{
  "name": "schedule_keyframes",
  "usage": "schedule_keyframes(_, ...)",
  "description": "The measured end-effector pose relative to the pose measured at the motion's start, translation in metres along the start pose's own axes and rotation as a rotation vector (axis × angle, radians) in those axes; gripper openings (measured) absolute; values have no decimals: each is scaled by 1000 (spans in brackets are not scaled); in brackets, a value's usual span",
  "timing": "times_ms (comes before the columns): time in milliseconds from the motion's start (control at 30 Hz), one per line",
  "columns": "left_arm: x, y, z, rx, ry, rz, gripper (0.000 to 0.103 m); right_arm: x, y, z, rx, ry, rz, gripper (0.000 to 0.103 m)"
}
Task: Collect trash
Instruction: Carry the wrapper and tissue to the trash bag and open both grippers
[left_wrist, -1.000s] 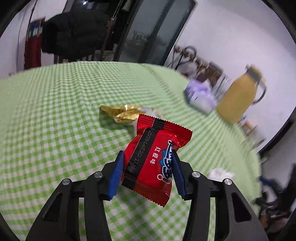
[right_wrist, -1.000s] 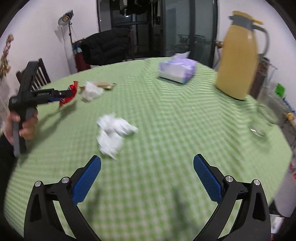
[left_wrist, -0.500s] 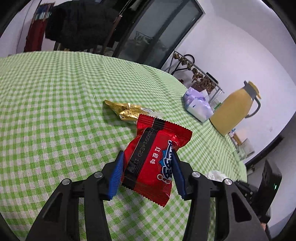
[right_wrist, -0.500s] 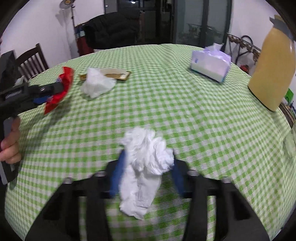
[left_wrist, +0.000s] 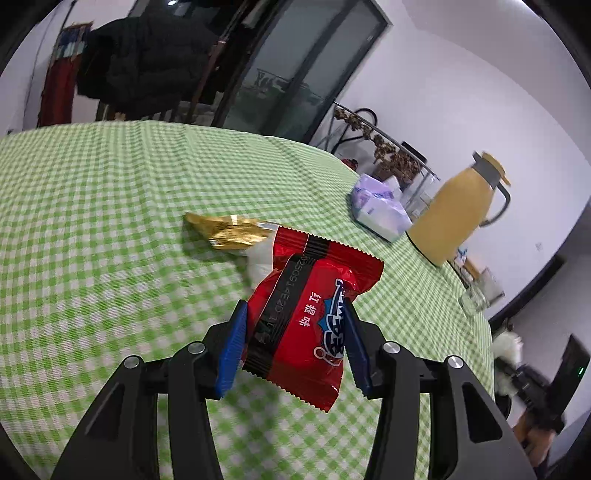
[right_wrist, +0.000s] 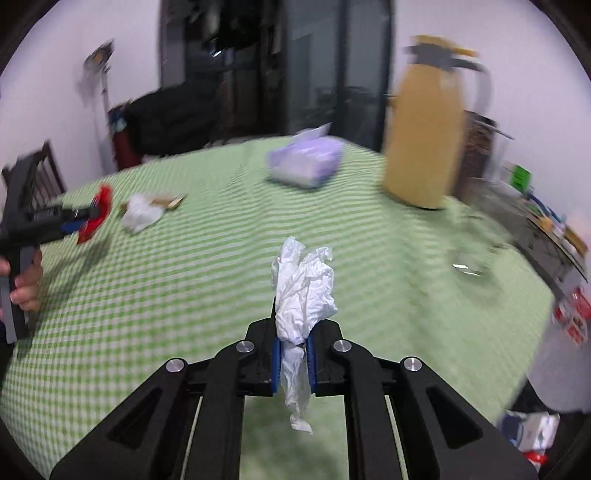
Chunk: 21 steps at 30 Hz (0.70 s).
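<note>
My left gripper (left_wrist: 294, 306) is shut on a red snack wrapper (left_wrist: 306, 317) and holds it above the green checked tablecloth (left_wrist: 92, 221). Beyond it on the cloth lie a gold wrapper (left_wrist: 232, 230) and a white tissue (left_wrist: 260, 260). The right gripper (right_wrist: 293, 336) has a crumpled white tissue (right_wrist: 304, 291) pinched between its blue pads, lifted off the cloth, with the jaws still closing. The right wrist view also shows the left gripper (right_wrist: 86, 218) at the far left with the red wrapper (right_wrist: 98, 210), next to the other tissue (right_wrist: 139, 216).
A purple tissue pack (right_wrist: 304, 162) and a tall yellow jug (right_wrist: 424, 125) stand at the back right of the round table. A clear glass (right_wrist: 469, 254) sits near the right edge. A dark chair (right_wrist: 33, 181) stands behind the left hand (right_wrist: 24, 291).
The right gripper went from wide open to closed on the crumpled tissue and raised it off the cloth. The left gripper kept its hold on the red wrapper and hardly moved.
</note>
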<state>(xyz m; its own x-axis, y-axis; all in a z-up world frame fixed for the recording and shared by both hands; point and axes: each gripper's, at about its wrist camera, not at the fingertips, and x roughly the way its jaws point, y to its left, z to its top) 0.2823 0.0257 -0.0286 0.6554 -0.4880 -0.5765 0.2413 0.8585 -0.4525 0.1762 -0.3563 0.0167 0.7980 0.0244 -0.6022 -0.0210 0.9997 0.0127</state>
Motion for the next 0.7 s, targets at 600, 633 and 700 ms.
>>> schedule_keyframes(600,-21,-229,-12,247,-21,-234,47,-139,-296,-158,342,128,-474,11)
schedule_keyframes(633,-20,-245,-14,252,-13,-252,47,-139,-308,-168,354,156,-475,11)
schedule_keyframes(700,-15,-274,-21,271,5,-276,47,-135,-327,-183,372,215,-479,12)
